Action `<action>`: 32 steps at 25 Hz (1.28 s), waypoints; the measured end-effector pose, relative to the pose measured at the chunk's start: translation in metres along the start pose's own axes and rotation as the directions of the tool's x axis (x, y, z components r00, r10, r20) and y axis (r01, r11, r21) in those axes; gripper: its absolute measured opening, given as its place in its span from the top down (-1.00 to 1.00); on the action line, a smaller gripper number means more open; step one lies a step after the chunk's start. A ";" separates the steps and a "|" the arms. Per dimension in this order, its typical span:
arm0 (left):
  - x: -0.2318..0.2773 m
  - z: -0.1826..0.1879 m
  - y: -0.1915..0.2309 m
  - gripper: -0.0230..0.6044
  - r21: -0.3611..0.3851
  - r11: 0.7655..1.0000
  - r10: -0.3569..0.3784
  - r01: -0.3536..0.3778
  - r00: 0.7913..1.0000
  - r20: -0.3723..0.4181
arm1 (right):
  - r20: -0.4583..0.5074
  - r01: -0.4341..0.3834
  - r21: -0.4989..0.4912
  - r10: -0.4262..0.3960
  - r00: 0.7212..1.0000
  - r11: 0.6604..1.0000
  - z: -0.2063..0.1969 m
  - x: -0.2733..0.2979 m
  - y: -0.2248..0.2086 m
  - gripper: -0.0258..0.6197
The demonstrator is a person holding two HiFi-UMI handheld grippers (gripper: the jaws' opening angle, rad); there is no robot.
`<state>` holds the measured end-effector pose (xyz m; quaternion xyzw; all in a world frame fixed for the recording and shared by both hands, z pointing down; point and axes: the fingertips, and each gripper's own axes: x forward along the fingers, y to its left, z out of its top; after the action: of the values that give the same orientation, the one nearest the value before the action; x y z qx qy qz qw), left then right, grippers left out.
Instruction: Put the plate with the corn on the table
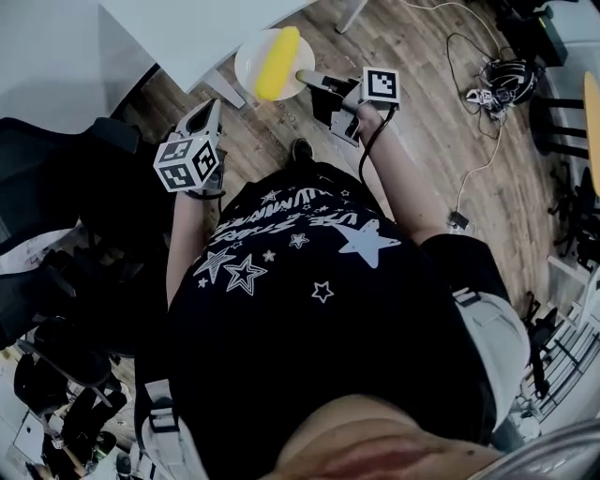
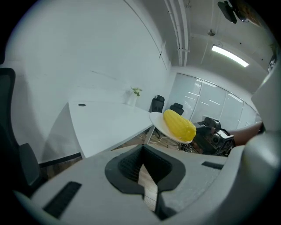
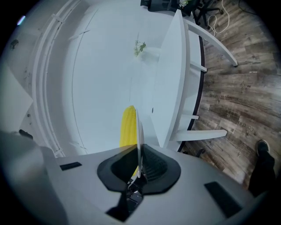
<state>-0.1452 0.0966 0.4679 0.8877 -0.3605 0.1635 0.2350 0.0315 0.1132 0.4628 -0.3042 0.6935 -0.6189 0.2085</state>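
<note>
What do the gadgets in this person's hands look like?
The left gripper and right gripper are grey, with black ribbed pads on the fingers. Each bears a white cube with black square markers. A black cable hangs from the right one. The person wears a black T-shirt with white stars.

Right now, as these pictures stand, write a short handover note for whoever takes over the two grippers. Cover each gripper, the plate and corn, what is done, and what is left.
Left gripper: jaws together, nothing between them, held off to the side of the plate.
Right gripper: shut on the rim of the white plate.
Things: the corn lies on the plate, which is held in the air by the corner of the white table, not resting on it.
Done: the plate is picked up and brought to the table's edge.
Left: carry it over the tabletop, set it down flat so the corn probably will not roll, then open the right jaws and draw back.
</note>
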 end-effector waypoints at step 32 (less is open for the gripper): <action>0.159 0.097 0.092 0.91 -0.088 0.991 0.098 -0.096 0.995 0.023 | -0.134 0.048 -0.006 -0.049 0.990 0.999 0.178 0.103 -0.055 0.85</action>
<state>-0.0903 -0.1030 0.4877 0.8602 -0.4133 0.1468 0.2604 0.0842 -0.0897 0.4997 -0.2790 0.6990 -0.6421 0.1459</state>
